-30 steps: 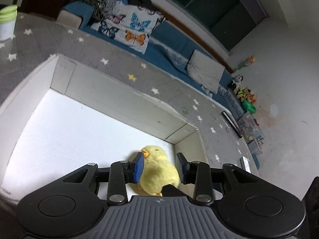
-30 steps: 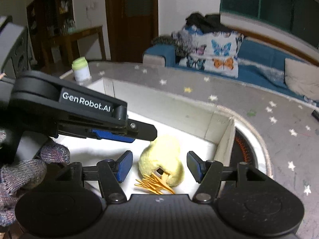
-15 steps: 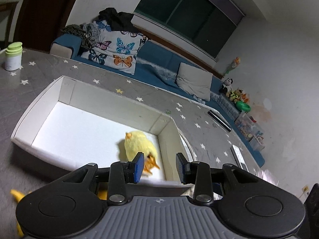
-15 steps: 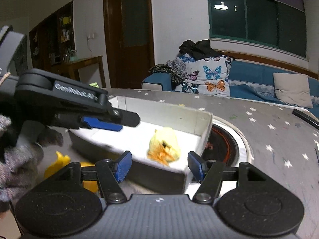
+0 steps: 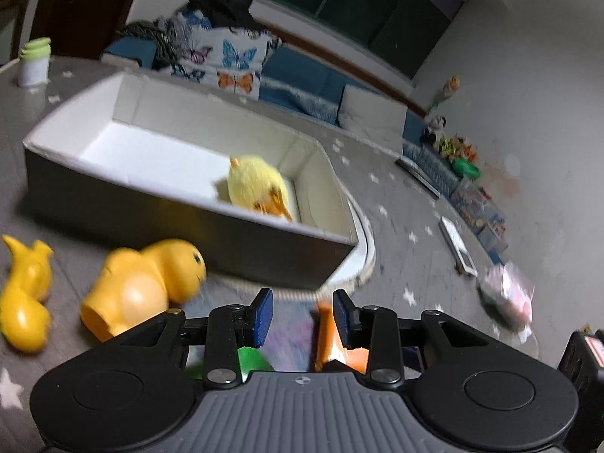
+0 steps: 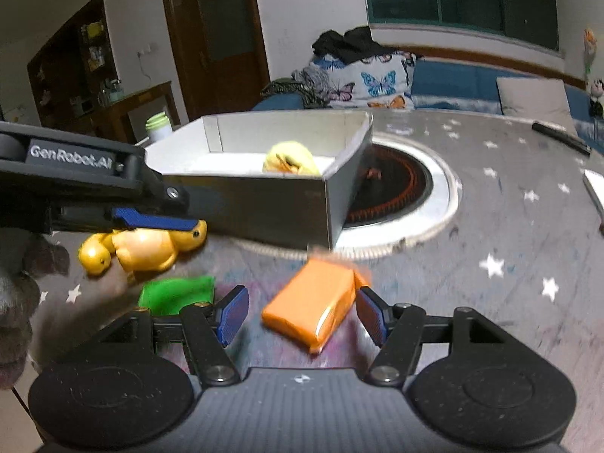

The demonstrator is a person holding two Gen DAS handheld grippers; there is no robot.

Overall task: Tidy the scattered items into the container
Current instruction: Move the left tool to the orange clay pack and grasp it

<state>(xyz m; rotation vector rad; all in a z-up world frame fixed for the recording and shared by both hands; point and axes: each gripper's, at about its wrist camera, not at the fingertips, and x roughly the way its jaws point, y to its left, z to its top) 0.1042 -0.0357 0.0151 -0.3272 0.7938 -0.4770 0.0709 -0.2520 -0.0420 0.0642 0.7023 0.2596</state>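
With the plush chick (image 6: 290,158) already in the white box (image 6: 264,204), the right gripper (image 6: 302,315) hangs open around the orange packet (image 6: 315,304) and should centre before closing, while the left gripper (image 5: 302,315), also open and empty, waits near the yellow duck (image 5: 145,283).

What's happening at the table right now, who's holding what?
Neither tongs hold anything. The fluffy yellow chick already lies in the white box. The right tongs are open around the orange packet on the table, not gripping it. The left tongs hover open nearby. Yellow ducks and a green piece remain outside.
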